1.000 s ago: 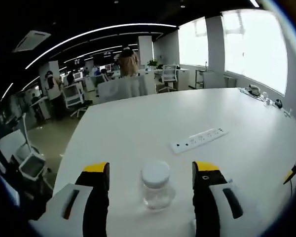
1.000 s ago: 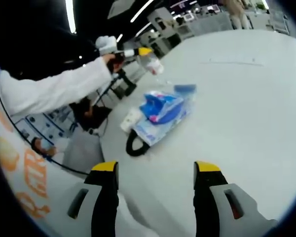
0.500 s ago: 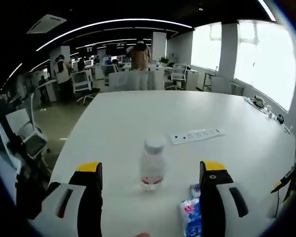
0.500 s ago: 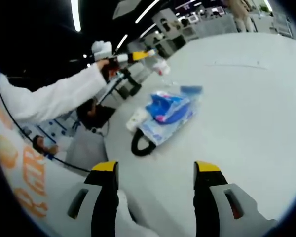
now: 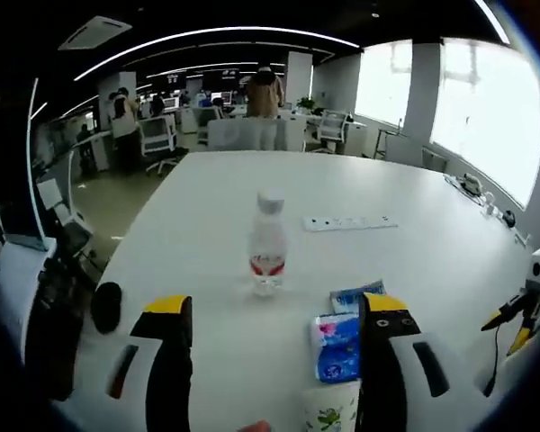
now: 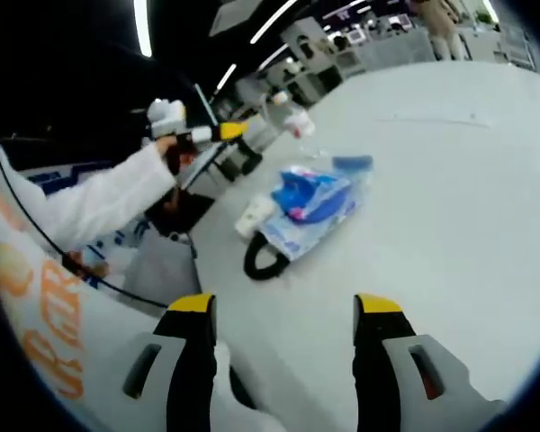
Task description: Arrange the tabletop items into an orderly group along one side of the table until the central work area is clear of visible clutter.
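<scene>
One white surface (image 5: 225, 225) is sitting in an open-plan office, carrying a water bottle (image 5: 267, 245), power strip (image 5: 349, 221) and possibly tissue packs (image 5: 339, 346). Left hand-held gripper (image 5: 274, 310) and right hand-held gripper (image 6: 283, 310) are hovering spread, empty.

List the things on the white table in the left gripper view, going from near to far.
Paper cup → blue tissue pack → water bottle → power strip, all on the table.
</scene>
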Demonstrator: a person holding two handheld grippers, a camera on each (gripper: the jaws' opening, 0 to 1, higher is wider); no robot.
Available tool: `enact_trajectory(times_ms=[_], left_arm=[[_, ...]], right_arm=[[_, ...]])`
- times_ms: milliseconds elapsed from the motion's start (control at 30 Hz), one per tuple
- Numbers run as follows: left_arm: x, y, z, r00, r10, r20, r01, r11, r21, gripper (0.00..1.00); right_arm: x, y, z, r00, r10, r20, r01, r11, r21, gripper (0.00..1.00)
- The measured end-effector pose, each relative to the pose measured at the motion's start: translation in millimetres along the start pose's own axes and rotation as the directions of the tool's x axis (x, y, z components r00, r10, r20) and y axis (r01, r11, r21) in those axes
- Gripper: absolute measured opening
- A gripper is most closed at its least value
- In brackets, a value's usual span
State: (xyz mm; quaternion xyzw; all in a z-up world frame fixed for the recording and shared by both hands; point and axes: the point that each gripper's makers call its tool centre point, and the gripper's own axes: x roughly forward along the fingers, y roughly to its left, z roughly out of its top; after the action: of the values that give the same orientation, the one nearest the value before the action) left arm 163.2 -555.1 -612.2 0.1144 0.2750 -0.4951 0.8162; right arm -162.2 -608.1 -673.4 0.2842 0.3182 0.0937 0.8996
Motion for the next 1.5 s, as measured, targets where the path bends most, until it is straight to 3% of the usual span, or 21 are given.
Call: enact_trajectory(times_ms=[233,533,867,967,1167,1500], left_arm=[[-21,-16.8,-22.8,0.997,-0.042,-0.064,0.05,0.991,0.12,0.75],[-30,-21.2,-35.1,0.994,-0.056,-0.09,0.066,0.992,0.112,0.76],[-37,-28.4,-60.2,0.99,-0.08,-0.117,0.086,0.995,0.049,0.76],[-38,-34.9,-71.9,0.991,-0.088,-0.104,0.087,0.996,-0.022,0.75],[-36,-39.3,-98.7,0.987,-0.086,-0.134,0.077,0.995,-0.069,0.75],[-33,-48.0,-118.8,0.986,-0.084,-0.143,0.067,0.991,-0.119,0.69]], right_arm=[[-3,-3,-0.3,1.0,-0.006,0.004,0.006,1.0,0.001,0.6],[-4,-4,3.8,1.0,-0.008,0.015,0.008,1.0,-0.001,0.6],[-11,-12,-0.7,0.999,-0.029,0.02,0.029,0.999,0.016,0.6],[-12,-15,-2.3,0.999,-0.037,0.019,0.036,0.999,0.022,0.6],[-15,-15,-0.4,0.999,-0.043,0.029,0.042,0.999,0.029,0.6],[-12,-12,-4.5,0.999,-0.033,0.013,0.032,0.999,0.026,0.59]])
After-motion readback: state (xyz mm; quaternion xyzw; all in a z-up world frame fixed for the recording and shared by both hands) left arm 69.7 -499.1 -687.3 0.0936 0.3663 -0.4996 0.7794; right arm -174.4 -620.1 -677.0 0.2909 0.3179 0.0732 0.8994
